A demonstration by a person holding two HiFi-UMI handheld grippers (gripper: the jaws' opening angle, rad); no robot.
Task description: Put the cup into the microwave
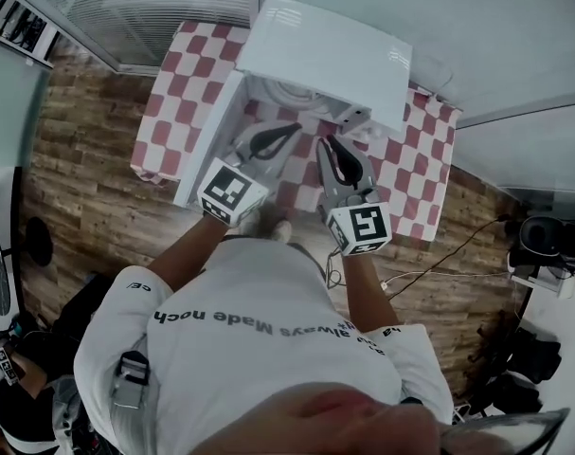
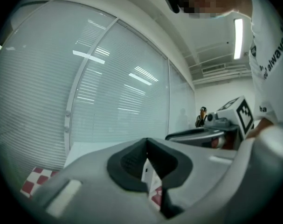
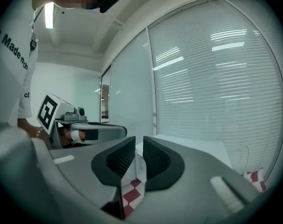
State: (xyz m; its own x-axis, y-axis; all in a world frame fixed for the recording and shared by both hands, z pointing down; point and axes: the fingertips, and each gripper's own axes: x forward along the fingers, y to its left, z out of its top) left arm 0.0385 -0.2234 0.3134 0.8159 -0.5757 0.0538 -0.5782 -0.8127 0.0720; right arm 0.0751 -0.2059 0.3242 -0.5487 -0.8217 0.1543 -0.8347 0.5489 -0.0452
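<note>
The white microwave (image 1: 325,50) stands on a red-and-white checked table (image 1: 173,93), its door (image 1: 206,140) swung open to the left. A white round shape (image 1: 289,93) lies in the cavity; whether it is the cup or the turntable I cannot tell. My left gripper (image 1: 292,128) (image 2: 147,143) hovers just before the opening, tips touching, holding nothing. Beside it on the right, my right gripper (image 1: 325,143) (image 3: 139,141) points at the cavity, its pads a thin slit apart and empty. No cup shows in either gripper view.
Glass walls with blinds (image 2: 113,78) rise behind the table. Wooden floor (image 1: 88,178) surrounds it. A cable (image 1: 439,263) runs across the floor to boxes at the right. The microwave's control panel (image 1: 355,117) sits right of the cavity.
</note>
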